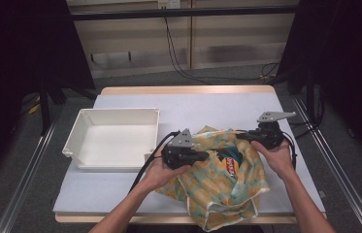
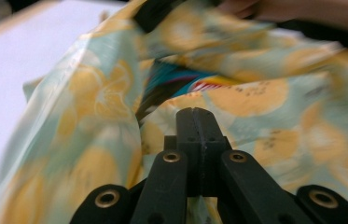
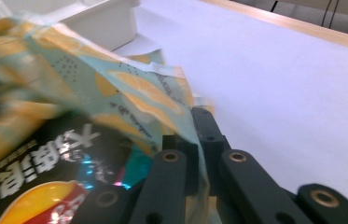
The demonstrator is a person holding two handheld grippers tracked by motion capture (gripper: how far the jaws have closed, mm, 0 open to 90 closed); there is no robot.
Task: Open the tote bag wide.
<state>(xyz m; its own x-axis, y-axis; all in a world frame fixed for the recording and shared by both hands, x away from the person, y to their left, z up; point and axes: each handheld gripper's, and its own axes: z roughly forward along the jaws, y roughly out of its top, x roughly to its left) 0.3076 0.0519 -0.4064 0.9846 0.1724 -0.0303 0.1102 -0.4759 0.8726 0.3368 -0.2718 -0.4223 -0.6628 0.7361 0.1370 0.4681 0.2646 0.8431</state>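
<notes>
Two grippers are working one cloth bag (image 1: 217,187) low in the middle of the high view, with a snack packet (image 1: 230,163) showing in its mouth. The left gripper (image 1: 203,156) sits at the bag's left edge. In the left gripper view its jaws are pressed together with the patterned fabric (image 2: 92,107) right against them, and I judge they are pinching a fold, though the blur makes that less than certain. The right gripper (image 1: 240,138) is at the upper right of the bag, and in the right gripper view the jaws are clamped on the bag's rim (image 3: 181,116), cloth running down between them. The packet (image 3: 36,186) lies just beside those jaws at the lower left of that frame — dark, with a bright yellow patch.

The main risk is a thin grip. If either pinch holds only the hem, a pull to widen the mouth could slip the cloth free and let the opening collapse over the packet. Uneven pulling is another — the bag already hangs over the table's (image 1: 120,194) near edge at the bottom of the frame, so tipping it that way could drop the packet off the table rather than toward the white tray (image 1: 115,141) at the left. A jaw could also catch the packet's film along with the cloth and crumple it.
</notes>
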